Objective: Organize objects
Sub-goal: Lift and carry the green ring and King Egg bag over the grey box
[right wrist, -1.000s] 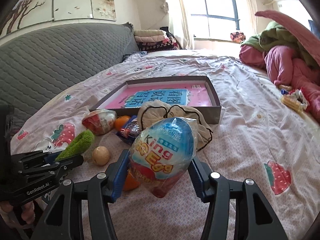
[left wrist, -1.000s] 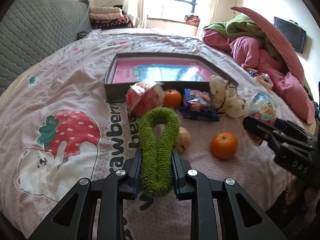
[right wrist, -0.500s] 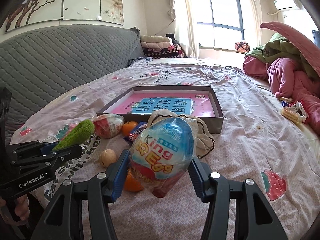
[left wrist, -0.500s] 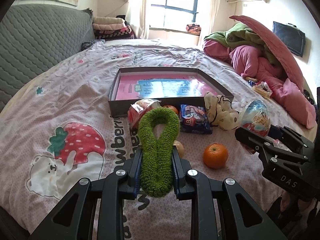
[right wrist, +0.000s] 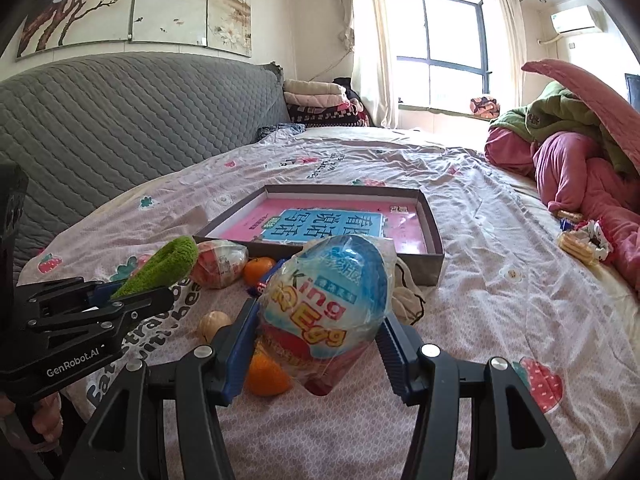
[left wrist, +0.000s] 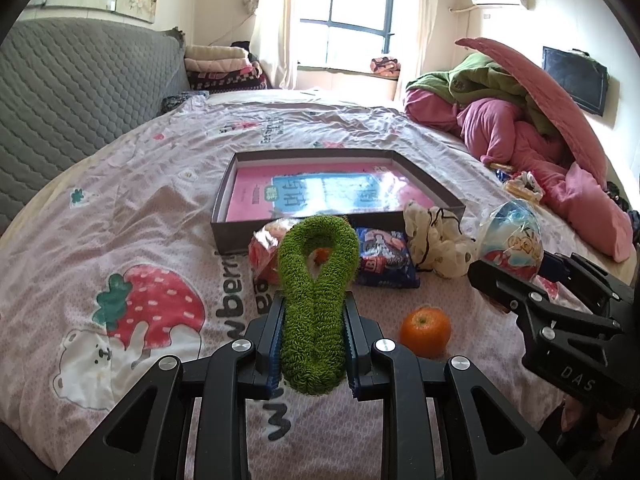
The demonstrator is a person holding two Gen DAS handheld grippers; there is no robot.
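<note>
My left gripper (left wrist: 313, 312) is shut on a green fuzzy loop (left wrist: 316, 304), which sticks up between the fingers above the bedspread. My right gripper (right wrist: 318, 320) is shut on a plastic-wrapped King Egg toy (right wrist: 324, 308). Each gripper shows in the other's view: the right one (left wrist: 520, 280) with the egg (left wrist: 510, 236), the left one (right wrist: 132, 296) with the loop (right wrist: 164, 264). Ahead on the bed lies a shallow grey box (left wrist: 224, 216) with a pink and blue book inside. Both grippers hover short of its near wall (right wrist: 434, 236).
Before the box lie a red wrapped egg (left wrist: 262, 252), a blue snack packet (left wrist: 384, 258), a cream pouch (left wrist: 436, 240), two oranges (left wrist: 425, 330) (right wrist: 258, 270) and a beige ball (right wrist: 214, 322). Pink and green bedding (left wrist: 520, 120) is piled right; a grey headboard (left wrist: 80, 88) stands left.
Both grippers have tipped up a little, so the bed and the box sit lower in each view. Each keeps its hold on its object.
</note>
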